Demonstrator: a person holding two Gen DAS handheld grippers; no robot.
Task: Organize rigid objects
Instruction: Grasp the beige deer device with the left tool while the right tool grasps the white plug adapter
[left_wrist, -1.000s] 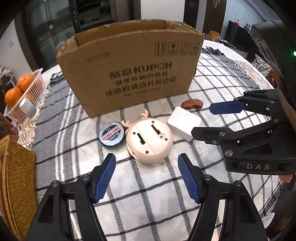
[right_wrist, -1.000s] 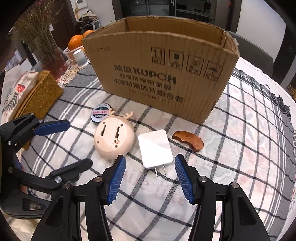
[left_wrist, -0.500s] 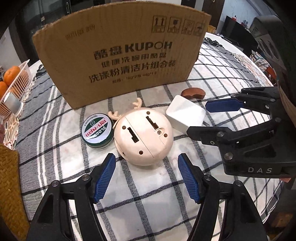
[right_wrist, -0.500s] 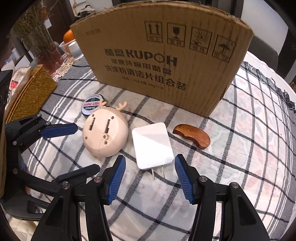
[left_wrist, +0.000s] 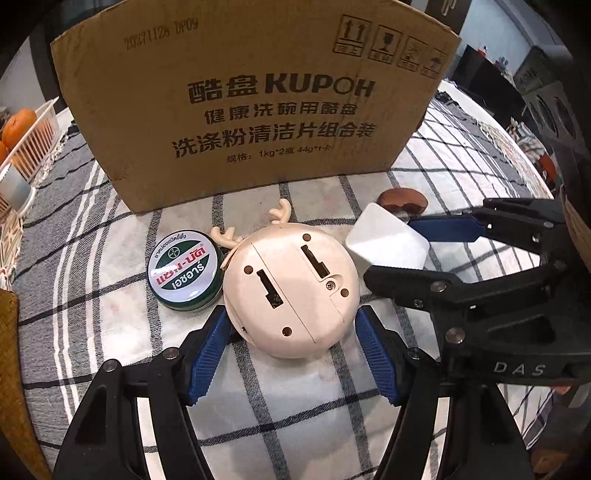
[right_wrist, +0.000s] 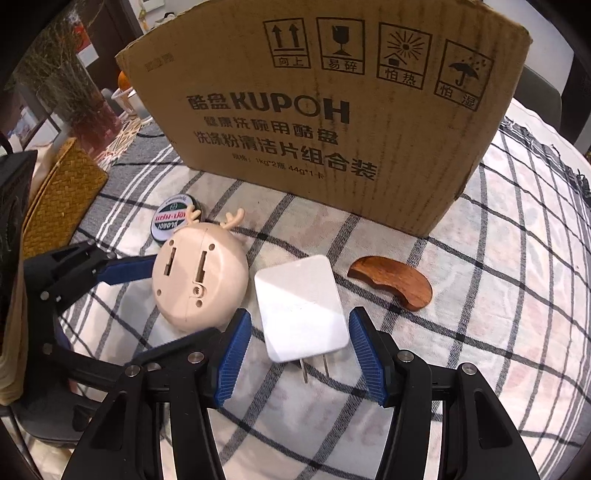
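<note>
The round cream gadget with antlers (left_wrist: 291, 288) lay face down on the checked cloth of the counter (left_wrist: 110, 332), in front of the cardboard box (left_wrist: 258, 92), with the green balm tin (left_wrist: 183, 273) just beside it on one side and the white charger (right_wrist: 301, 310) just beside it on the other; the curved wooden piece (right_wrist: 391, 282) lay a little farther off. The gadget looked like a hard, light plastic shell, smooth and domed at the rim, so it would probably slip unless pinched across its widest part, clear of the thin antlers, which seemed the likeliest bit to snap. The charger looked stiff and fairly light too, glossy on its flat face, best taken by its two long side edges and away from the metal prongs at its near end. The left hand-held gripper (left_wrist: 291, 350) stood moderately wide, its blue pads flanking the near rim of the gadget without pressing on it. The right hand-held gripper (right_wrist: 299, 354) stood somewhat narrower, its pads either side of the charger's near end, with a gap showing on both sides. Compared with a second earlier, both hand-held grippers had come down and in: each thing had then lain well ahead of the fingertips, whereas it now sat between them, and the box rim had risen out of both views. Neither opening had changed.
</note>
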